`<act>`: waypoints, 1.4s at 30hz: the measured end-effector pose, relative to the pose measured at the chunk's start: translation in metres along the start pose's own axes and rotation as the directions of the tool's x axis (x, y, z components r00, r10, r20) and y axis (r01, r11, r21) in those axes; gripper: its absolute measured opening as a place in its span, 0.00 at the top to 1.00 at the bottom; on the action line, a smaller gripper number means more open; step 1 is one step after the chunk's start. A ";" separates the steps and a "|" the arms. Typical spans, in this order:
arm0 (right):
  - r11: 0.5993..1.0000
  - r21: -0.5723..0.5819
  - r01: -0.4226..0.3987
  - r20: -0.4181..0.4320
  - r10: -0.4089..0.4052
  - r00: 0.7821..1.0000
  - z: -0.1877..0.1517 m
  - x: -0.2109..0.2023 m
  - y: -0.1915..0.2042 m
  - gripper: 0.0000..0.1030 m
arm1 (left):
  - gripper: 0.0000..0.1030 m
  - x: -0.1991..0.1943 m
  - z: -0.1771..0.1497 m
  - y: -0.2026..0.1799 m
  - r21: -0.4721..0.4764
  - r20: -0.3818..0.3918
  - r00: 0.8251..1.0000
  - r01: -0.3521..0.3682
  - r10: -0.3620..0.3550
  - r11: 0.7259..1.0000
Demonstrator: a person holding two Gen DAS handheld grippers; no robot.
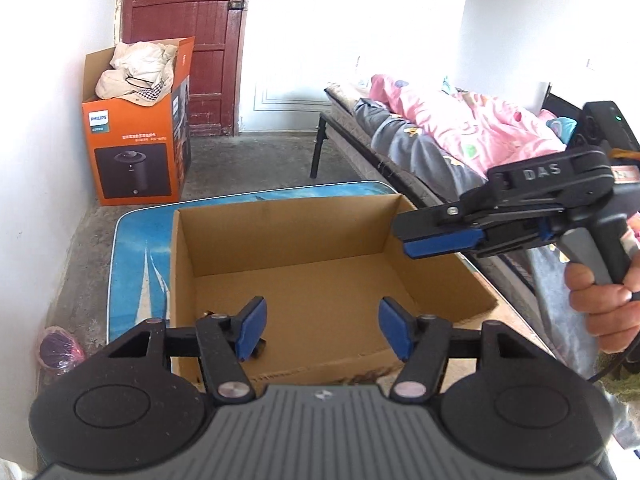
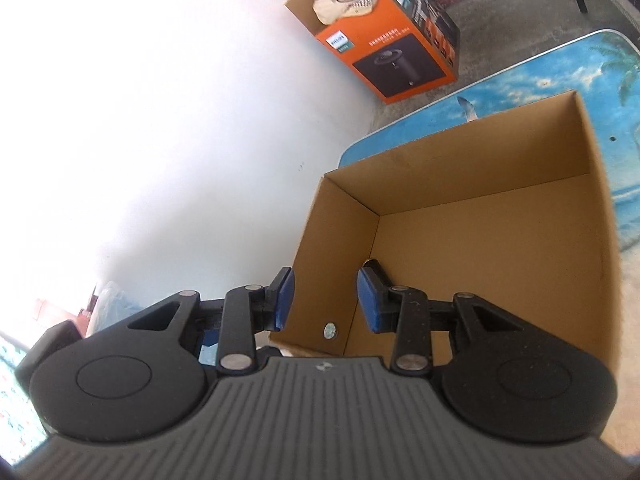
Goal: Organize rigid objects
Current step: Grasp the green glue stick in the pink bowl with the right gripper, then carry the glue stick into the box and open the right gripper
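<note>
Two tongs spread wide, left tongs, right tongs marked DAS, cardboard box, orange PHILIPS carton

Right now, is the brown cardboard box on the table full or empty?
Nearly empty: the box shows bare floor, with only one small round thing in a near corner.

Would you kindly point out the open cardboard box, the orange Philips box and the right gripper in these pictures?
cardboard box (image 1: 288, 236): left wrist view, inner far wall.
orange Philips box (image 1: 132, 136): left wrist view, front face.
right gripper (image 1: 434, 238): left wrist view, fingertips.
</note>
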State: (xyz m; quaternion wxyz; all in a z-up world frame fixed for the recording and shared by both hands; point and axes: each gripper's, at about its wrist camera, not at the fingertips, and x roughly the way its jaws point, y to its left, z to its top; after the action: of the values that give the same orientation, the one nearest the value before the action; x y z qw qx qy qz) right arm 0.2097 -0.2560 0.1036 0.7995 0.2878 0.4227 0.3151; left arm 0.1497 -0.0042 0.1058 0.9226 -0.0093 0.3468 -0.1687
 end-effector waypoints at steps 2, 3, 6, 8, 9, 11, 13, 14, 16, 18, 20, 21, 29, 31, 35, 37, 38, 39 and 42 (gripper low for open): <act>0.999 -0.033 0.020 0.048 -0.019 0.999 -0.025 -0.035 -0.003 0.66 | 0.37 -0.004 -0.014 -0.013 0.011 -0.001 0.999 0.032 -0.032 0.999; 0.998 -0.044 0.041 0.071 -0.038 0.997 -0.039 -0.048 -0.006 0.66 | 0.37 -0.004 -0.021 -0.020 0.018 -0.008 0.999 0.049 -0.049 0.999; 0.994 -0.049 0.102 0.110 -0.096 0.989 -0.079 -0.071 -0.023 0.66 | 0.37 0.003 -0.048 -0.040 0.034 -0.037 0.994 0.100 -0.099 0.994; 0.992 -0.013 0.125 0.117 -0.123 0.985 -0.105 -0.071 -0.042 0.66 | 0.37 0.013 -0.068 -0.056 0.045 -0.071 0.989 0.135 -0.132 0.990; 0.990 0.001 0.140 0.119 -0.139 0.983 -0.118 -0.066 -0.052 0.66 | 0.37 0.017 -0.075 -0.062 0.049 -0.077 0.987 0.148 -0.144 0.988; 0.982 0.024 0.187 0.121 -0.189 0.975 -0.139 -0.056 -0.067 0.66 | 0.38 0.027 -0.096 -0.078 0.069 -0.109 0.981 0.169 -0.161 0.983; 0.980 0.061 0.192 0.108 -0.198 0.974 -0.152 -0.037 -0.082 0.66 | 0.39 0.041 -0.110 -0.091 0.102 -0.128 0.979 0.170 -0.156 0.980; 0.979 0.079 0.186 0.098 -0.193 0.976 -0.158 -0.031 -0.088 0.66 | 0.39 0.047 -0.115 -0.097 0.116 -0.139 0.980 0.161 -0.144 0.980; 0.979 0.094 0.182 0.094 -0.191 0.977 -0.162 -0.017 -0.095 0.66 | 0.45 0.061 -0.122 -0.107 0.145 -0.162 0.979 0.144 -0.121 0.979; 0.976 0.093 0.197 0.095 -0.206 0.974 -0.164 -0.008 -0.101 0.66 | 0.48 0.071 -0.127 -0.114 0.165 -0.183 0.978 0.131 -0.100 0.978; 0.974 0.085 0.212 0.099 -0.220 0.970 -0.165 -0.006 -0.098 0.66 | 0.51 0.078 -0.130 -0.116 0.188 -0.191 0.978 0.119 -0.082 0.975; 0.973 0.083 0.216 0.102 -0.223 0.969 -0.166 -0.004 -0.100 0.66 | 0.53 0.081 -0.131 -0.117 0.198 -0.193 0.979 0.108 -0.069 0.974; 0.973 0.062 0.222 0.071 -0.226 0.971 -0.166 0.008 -0.102 0.66 | 0.65 0.103 -0.128 -0.124 0.226 -0.227 0.973 0.092 -0.040 0.970; 0.974 0.069 0.216 0.063 -0.220 0.973 -0.167 0.011 -0.105 0.66 | 0.70 0.107 -0.128 -0.124 0.229 -0.231 0.972 0.091 -0.036 0.969; 0.977 0.080 0.200 0.059 -0.205 0.977 -0.167 0.013 -0.109 0.75 | 0.78 0.109 -0.128 -0.124 0.233 -0.229 0.973 0.087 -0.032 0.969; 0.979 0.084 0.185 0.061 -0.191 0.980 -0.167 0.013 -0.109 0.82 | 0.84 0.108 -0.129 -0.122 0.228 -0.227 0.973 0.092 -0.039 0.969; 0.980 0.084 0.179 0.063 -0.185 0.981 -0.167 0.012 -0.108 0.84 | 0.84 0.106 -0.129 -0.122 0.226 -0.225 0.973 0.094 -0.042 0.970; 0.981 0.080 0.176 0.067 -0.182 0.981 -0.167 0.011 -0.106 0.84 | 0.84 0.105 -0.129 -0.122 0.226 -0.221 0.974 0.096 -0.045 0.969; 0.985 0.044 0.167 0.092 -0.170 0.981 -0.168 0.006 -0.095 0.85 | 0.84 0.096 -0.127 -0.122 0.230 -0.202 0.978 0.095 -0.048 0.969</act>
State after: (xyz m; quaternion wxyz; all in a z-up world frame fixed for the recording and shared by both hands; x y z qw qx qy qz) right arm 0.0933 -0.2793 -0.0483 0.8371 0.2803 0.4127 0.2246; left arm 0.0984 -0.1374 -0.0353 0.8720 0.1056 0.4120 -0.2423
